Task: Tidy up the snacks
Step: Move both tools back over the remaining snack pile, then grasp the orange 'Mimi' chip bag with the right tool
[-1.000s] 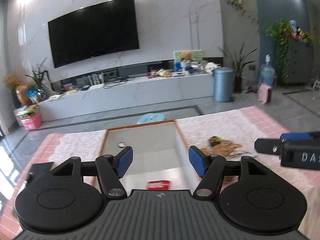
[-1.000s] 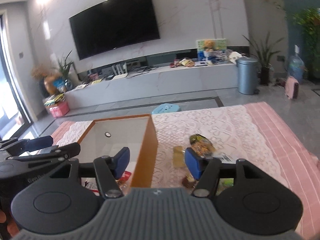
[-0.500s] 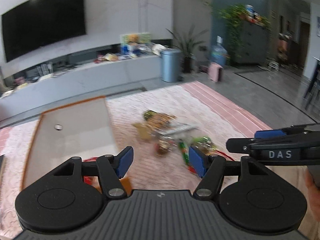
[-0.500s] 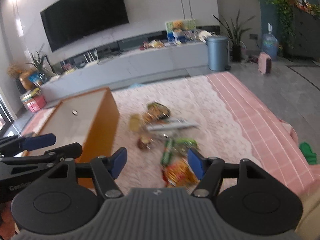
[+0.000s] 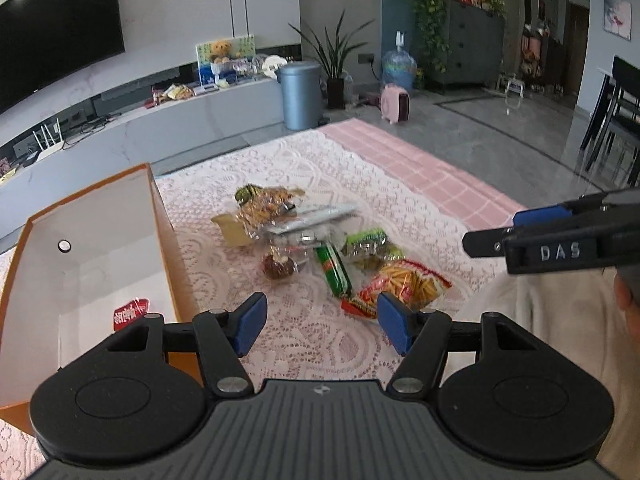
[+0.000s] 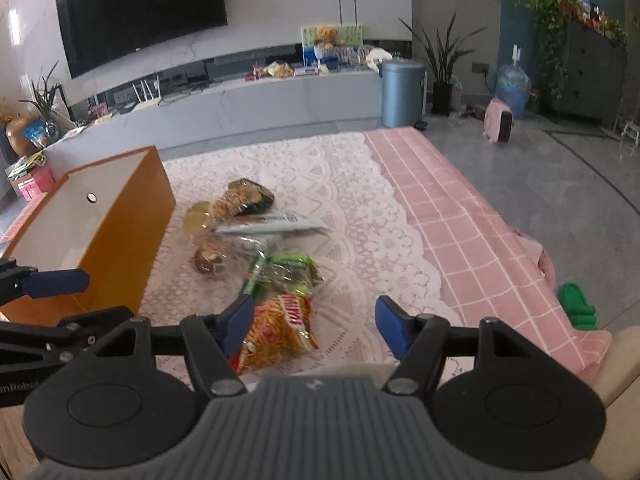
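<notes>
Several snacks lie in a loose pile on the lace cloth: an orange noodle packet (image 5: 404,288) (image 6: 280,330), a green sausage stick (image 5: 334,270), a green packet (image 6: 292,268), a wrapped chocolate ball (image 5: 278,266) and a long white packet (image 6: 276,224). To their left stands an orange box (image 5: 92,260) (image 6: 100,216) with a red packet (image 5: 130,312) inside. My left gripper (image 5: 322,328) hovers open just short of the pile, nothing between its pads. My right gripper (image 6: 316,326) is open above the noodle packet, which shows by its left finger, untouched.
The lace cloth (image 6: 340,184) gives way to a pink checked tablecloth (image 6: 460,216) that ends at the table's right edge. A green object (image 6: 576,304) lies on the floor beyond it. A cream sleeve (image 5: 540,320) shows under the right gripper (image 5: 560,236). A blue bin (image 6: 402,92) stands far back.
Both grippers have swung right and tilted down, away from the box and the TV wall and onto the snack pile, coming lower and closer to it. Neither has taken hold of anything.
</notes>
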A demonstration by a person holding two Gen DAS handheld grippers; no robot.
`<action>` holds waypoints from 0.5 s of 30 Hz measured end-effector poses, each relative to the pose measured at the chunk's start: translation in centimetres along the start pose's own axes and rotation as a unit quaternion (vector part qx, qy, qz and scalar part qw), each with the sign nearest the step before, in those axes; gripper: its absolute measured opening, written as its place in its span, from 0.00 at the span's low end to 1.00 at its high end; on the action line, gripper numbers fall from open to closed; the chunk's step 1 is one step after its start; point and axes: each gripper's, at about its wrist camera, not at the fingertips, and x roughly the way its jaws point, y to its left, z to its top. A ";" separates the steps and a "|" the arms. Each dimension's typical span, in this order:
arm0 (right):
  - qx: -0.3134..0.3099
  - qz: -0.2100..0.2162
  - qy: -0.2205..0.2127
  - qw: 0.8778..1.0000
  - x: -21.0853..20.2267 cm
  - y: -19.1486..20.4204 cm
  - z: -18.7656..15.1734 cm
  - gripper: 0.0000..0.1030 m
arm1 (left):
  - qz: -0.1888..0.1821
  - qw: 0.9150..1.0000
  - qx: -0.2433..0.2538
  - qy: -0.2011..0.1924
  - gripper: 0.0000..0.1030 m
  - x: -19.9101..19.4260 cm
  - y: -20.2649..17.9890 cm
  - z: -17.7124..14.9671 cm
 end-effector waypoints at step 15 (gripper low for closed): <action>0.029 0.052 0.091 0.994 5.9 -1.1 1.6 0.66 | -0.010 0.999 0.020 0.042 0.73 4.4 -0.7 0.3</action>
